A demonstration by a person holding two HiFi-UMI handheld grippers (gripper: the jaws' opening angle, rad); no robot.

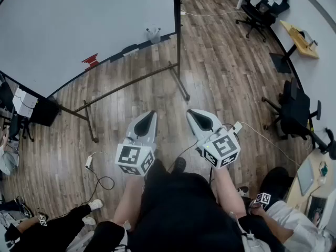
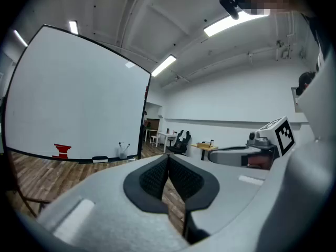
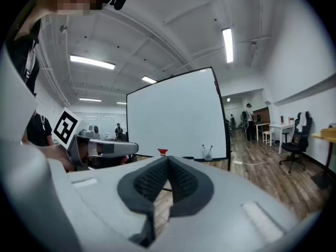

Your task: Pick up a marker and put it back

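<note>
My gripper views show ceiling lights (image 2: 164,65) that the head view misses. Left gripper (image 1: 148,114) and right gripper (image 1: 195,113) are pressed together, empty. The markers (image 1: 153,34) stand well ahead at the whiteboard (image 1: 79,25).

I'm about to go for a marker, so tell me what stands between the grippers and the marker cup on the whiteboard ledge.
Nothing visible does. Only wood floor lies between the left gripper, the right gripper and the marker cup. The whiteboard stand's foot juts out low, to the right of the cup.

Markers (image 1: 156,30) in distant cup (image 1: 153,36): too small, colours indistinct.
</note>
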